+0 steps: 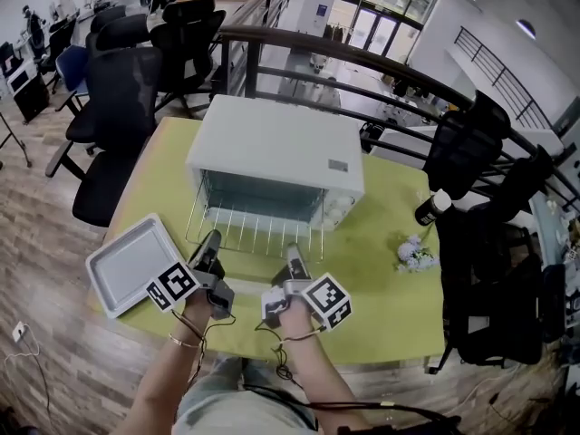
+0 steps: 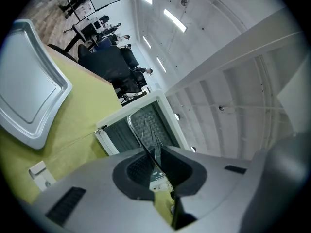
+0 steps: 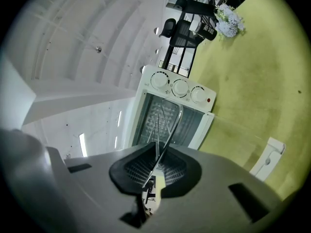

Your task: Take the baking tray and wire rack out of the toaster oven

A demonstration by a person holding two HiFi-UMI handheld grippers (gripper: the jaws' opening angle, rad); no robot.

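The grey metal baking tray [image 1: 127,265] already lies at the front left corner of the yellow-green tabletop [image 1: 385,288]. Your left claw [image 1: 210,238] and right claw [image 1: 292,252] both clench the front bar of the silver wire rack [image 1: 258,229], which is half out of the white toaster oven [image 1: 276,148]. Pull evenly and level so it doesn't jam.

The toaster oven [image 1: 276,143] is white, the wire rack [image 1: 258,234] silver, the baking tray [image 1: 127,263] pale grey (the table [image 1: 381,284] yellow-green). Black-and-white squares pattern the cubes on the left claw [image 1: 210,239] and the right claw [image 1: 292,252].
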